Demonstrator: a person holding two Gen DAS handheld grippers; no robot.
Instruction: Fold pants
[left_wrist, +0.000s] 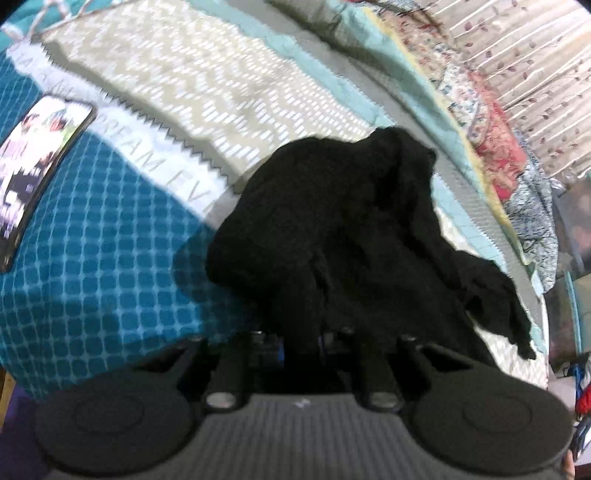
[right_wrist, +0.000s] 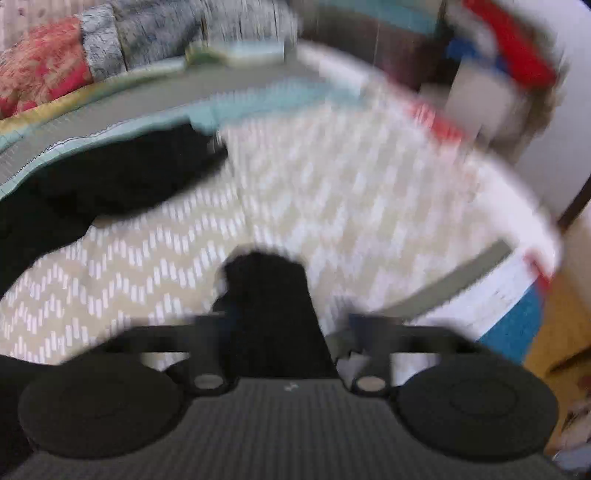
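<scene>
The black pants (left_wrist: 332, 221) lie bunched in a heap on the bed, rising straight out of my left gripper (left_wrist: 317, 332). Its fingers are buried under the cloth and shut on it. In the blurred right wrist view another part of the pants (right_wrist: 110, 177) lies at the left on the chevron sheet (right_wrist: 332, 203). My right gripper (right_wrist: 266, 273) has its jaws together over that sheet. A dark lumpy bit of black cloth seems pinched at its tip, apart from the larger heap.
A phone (left_wrist: 37, 166) with a lit screen lies on the teal checked blanket (left_wrist: 92, 277) at the left. A floral quilt (left_wrist: 498, 166) is piled along the far side by a curtain (left_wrist: 535, 74). The bed's edge (right_wrist: 517, 295) drops to an orange floor (right_wrist: 554, 332) at the right.
</scene>
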